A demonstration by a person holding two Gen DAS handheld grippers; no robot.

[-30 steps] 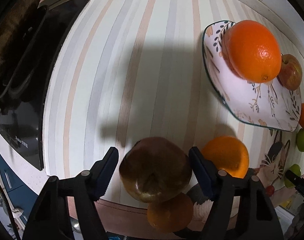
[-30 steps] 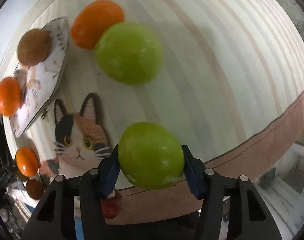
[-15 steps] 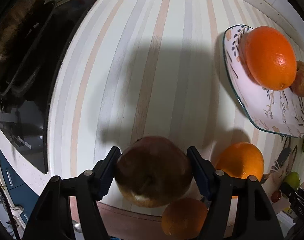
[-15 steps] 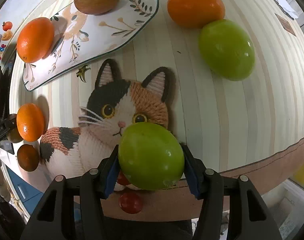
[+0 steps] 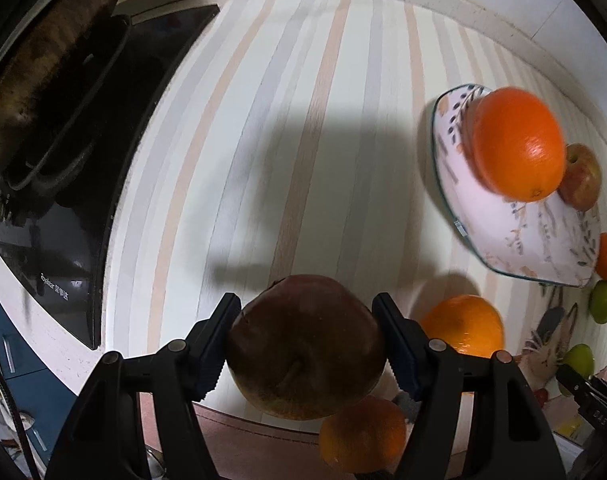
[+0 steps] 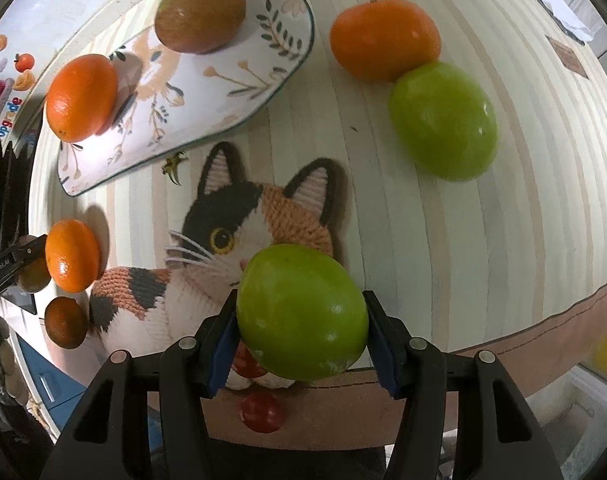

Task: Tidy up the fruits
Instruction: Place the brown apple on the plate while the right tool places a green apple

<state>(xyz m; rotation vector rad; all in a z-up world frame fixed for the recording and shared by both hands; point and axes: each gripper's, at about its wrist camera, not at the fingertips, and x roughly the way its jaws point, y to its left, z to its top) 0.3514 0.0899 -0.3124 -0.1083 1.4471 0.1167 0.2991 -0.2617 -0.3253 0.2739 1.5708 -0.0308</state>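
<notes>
Two tools each carry a fruit above the striped surface [image 5: 303,128]. On the left, the left tool [image 5: 305,346], its jaws having just narrowed, clamps a dark red apple [image 5: 305,346]. Beyond it, the plate [image 6: 207,92] bears an orange [image 6: 81,98] and another apple [image 6: 199,14]. The right tool [image 6: 301,316] grips a green fruit [image 6: 301,312] over the cat picture [image 6: 231,216].

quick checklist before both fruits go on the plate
1. Left tool grips dark red apple: ok; its jaws just closed a little on it.
2. Right tool grips green apple: ok.
3. Bare space on the floral white plate: ok, in the middle.
4. Large orange seated on the plate: not ok, it overhangs the rim.
5. Red-green apple stable on the plate: cannot tell.
</notes>
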